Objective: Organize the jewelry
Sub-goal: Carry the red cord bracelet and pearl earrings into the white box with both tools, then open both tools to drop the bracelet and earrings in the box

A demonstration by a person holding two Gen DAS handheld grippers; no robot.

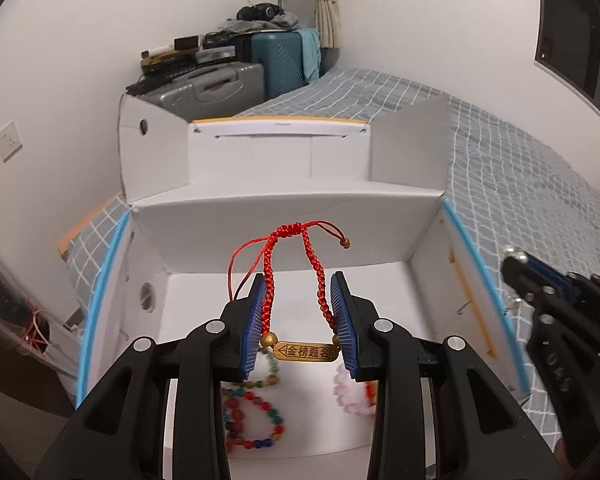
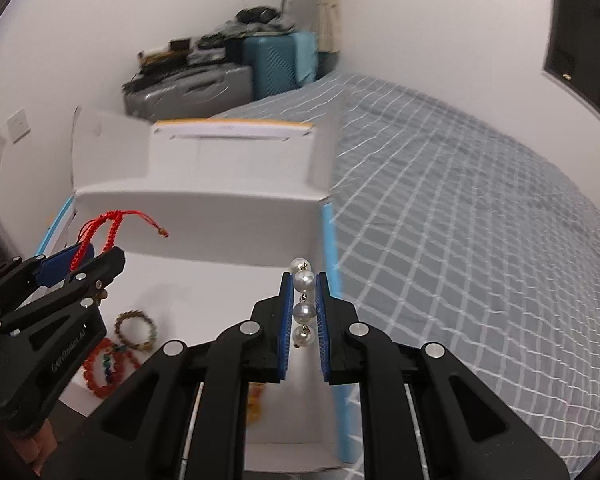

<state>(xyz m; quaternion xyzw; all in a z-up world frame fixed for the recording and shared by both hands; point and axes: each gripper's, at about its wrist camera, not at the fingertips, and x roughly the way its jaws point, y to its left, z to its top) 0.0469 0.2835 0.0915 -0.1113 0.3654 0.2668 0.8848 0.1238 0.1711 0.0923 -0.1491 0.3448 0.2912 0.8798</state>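
Note:
My left gripper (image 1: 299, 286) is over the open white box (image 1: 284, 224). A red braided cord bracelet (image 1: 318, 276) with a gold tag (image 1: 305, 351) lies between its blue pads, which are partly apart; the tag spans the gap and touches both. My right gripper (image 2: 304, 280) is shut on a pearl bracelet (image 2: 304, 312) at the box's right wall. The left gripper and red bracelet also show in the right wrist view (image 2: 90, 254). Beaded bracelets (image 1: 256, 416) lie on the box floor, partly hidden by the fingers.
The box sits on a bed with a grey checked cover (image 2: 460, 220). The box's lid flaps (image 1: 410, 142) stand up behind. Suitcases (image 1: 284, 60) and clutter are stacked against the far wall. A pink bead bracelet (image 1: 350, 392) and brown bead bracelet (image 2: 136, 330) lie inside.

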